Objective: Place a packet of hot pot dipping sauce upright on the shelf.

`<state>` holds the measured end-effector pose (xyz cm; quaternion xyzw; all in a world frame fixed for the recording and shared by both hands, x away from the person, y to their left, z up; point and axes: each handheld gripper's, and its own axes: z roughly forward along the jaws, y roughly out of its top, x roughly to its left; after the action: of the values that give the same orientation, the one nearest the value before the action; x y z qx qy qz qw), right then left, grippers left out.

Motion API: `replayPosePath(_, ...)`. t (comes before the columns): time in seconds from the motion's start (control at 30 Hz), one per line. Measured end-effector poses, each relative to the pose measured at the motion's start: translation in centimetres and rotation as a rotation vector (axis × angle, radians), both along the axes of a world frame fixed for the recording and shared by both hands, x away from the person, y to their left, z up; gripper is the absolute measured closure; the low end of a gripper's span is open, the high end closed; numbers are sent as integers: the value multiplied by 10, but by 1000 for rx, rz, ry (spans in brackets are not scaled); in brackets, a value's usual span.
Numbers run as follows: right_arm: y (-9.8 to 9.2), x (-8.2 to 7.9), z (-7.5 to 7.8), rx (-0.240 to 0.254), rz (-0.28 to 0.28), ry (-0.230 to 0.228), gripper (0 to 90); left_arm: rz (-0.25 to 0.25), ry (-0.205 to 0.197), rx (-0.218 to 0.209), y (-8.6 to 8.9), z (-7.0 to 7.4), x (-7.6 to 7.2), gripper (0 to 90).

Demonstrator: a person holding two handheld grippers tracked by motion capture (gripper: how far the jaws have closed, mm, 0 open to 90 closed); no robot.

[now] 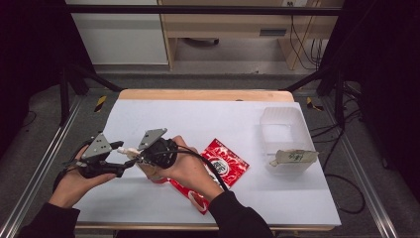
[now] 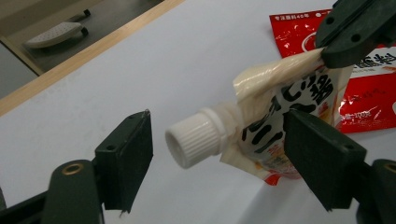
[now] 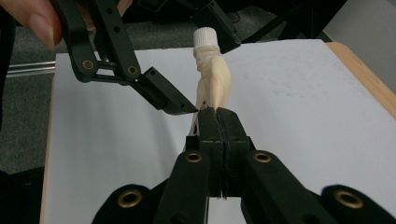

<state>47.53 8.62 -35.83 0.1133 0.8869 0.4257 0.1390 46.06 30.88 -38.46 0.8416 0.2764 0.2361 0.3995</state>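
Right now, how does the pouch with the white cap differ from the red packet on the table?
The spouted pouch is cream with a white screw cap; the red packet has none. The pouch is held off the table, pinched by the right gripper; the packet lies flat. Both are soft printed food packs.

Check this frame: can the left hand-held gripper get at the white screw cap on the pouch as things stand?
Probably yes. The left hand-held gripper has its jaws open on either side of the white cap, nothing between pads and cap. The right hand-held gripper pinches the pouch edge, presenting the spout.
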Motion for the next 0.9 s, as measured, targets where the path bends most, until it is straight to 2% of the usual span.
replayPosePath(0.2, -1, -1, 0, -8, 9, -3, 900, -15, 8, -10, -3, 4, 3, 297)
replayPosePath(0.33, -2, -1, 1, -13, 6, -2, 900, -30, 34, -27, -4, 4, 6, 371)
replayPosePath(0.57, -5, 0, 1, -20, -9, -2, 900, -28, 49, -28, -3, 6, 6, 509)
replayPosePath(0.67, -8, 0, 0, -30, -24, 0, 899, -32, 54, -15, -4, 7, 5, 578)
replayPosePath(0.7, -9, 1, 0, -34, -25, -2, 898, -40, 61, -25, -4, 6, 5, 593)
replayPosePath(0.9, -14, 1, 0, -46, -37, 4, 896, -48, 55, -27, -9, 8, 3, 623)
